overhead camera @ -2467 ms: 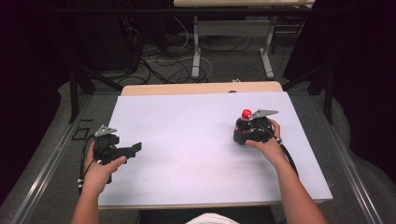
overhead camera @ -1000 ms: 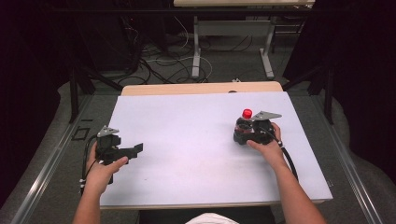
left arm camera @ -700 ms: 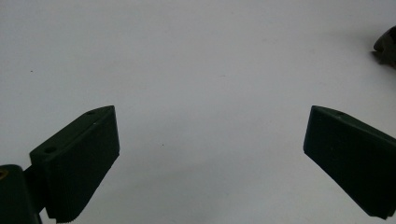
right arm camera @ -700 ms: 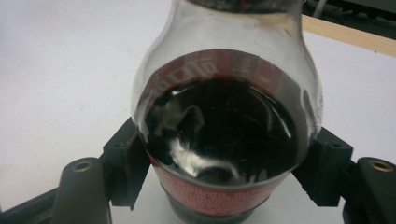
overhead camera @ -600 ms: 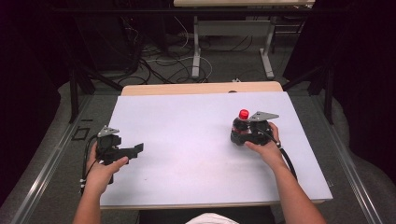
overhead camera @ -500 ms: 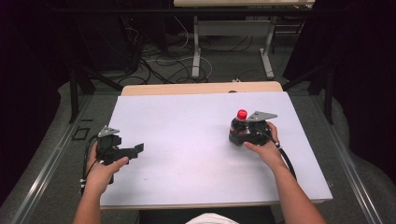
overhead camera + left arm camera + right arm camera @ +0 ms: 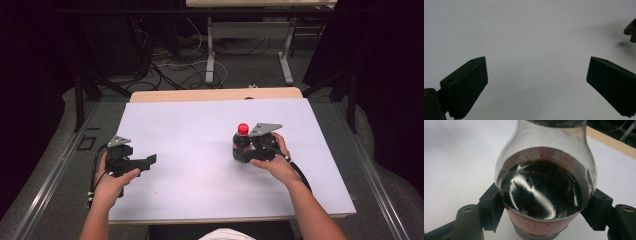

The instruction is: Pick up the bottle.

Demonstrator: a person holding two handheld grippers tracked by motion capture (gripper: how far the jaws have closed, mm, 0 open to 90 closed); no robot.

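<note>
One bottle (image 7: 242, 141) is in work, and against the earlier high views it has shifted with my right gripper (image 7: 248, 150) toward 9 o'clock, away from the right edge of the table (image 7: 200, 120) and nearer its middle, while my left gripper (image 7: 131, 162) has kept its place at about 8 o'clock near the left edge. My right jaws are clenched on the bottle, one pad pressed to each side of its body at the red label band, as the right gripper view (image 7: 544, 192) shows. My left jaws stand wide apart with bare white surface between them (image 7: 536, 82). The bottle stands at about 3 o'clock from the table's centre. It is clear, round-shouldered, filled with dark liquid to just below the shoulder, wrapped by a red label with pale lettering, and closed with a red cap (image 7: 243, 128). Light streaks glint on the liquid. Count: one bottle, one cap, two grippers, two hands, one white tabletop with a wooden strip (image 7: 215, 94) along its far edge at 12 o'clock.
</note>
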